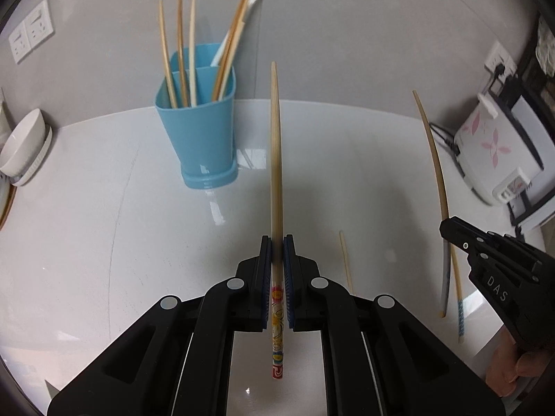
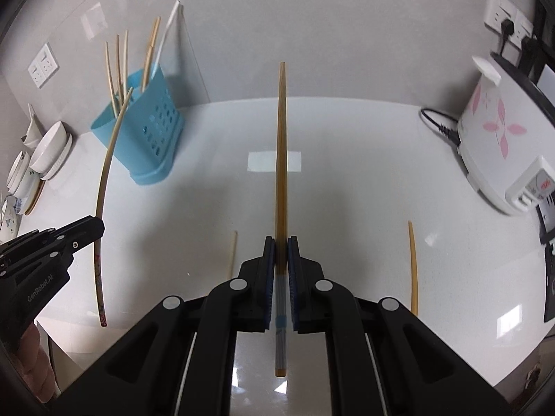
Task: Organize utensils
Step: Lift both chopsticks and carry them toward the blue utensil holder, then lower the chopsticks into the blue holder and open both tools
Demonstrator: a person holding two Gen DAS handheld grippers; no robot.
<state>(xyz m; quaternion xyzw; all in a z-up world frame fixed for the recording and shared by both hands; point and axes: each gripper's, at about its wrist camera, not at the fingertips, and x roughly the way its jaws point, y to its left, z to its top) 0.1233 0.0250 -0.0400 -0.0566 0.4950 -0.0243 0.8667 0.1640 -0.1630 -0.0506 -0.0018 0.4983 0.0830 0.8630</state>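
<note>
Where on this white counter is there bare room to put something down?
The widest bare patch of counter lies between the blue holder and the rice cooker. Another sits left of the holder, before the bowls. Crowded: the near edge, with loose chopsticks beside both tools.

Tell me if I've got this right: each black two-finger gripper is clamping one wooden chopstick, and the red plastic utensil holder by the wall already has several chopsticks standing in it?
Nearly. The plastic utensil holder is light blue, not red, as the left wrist view shows. The rest holds: the left gripper and right gripper each clamp one wooden chopstick, and several chopsticks stand in the holder.
</note>
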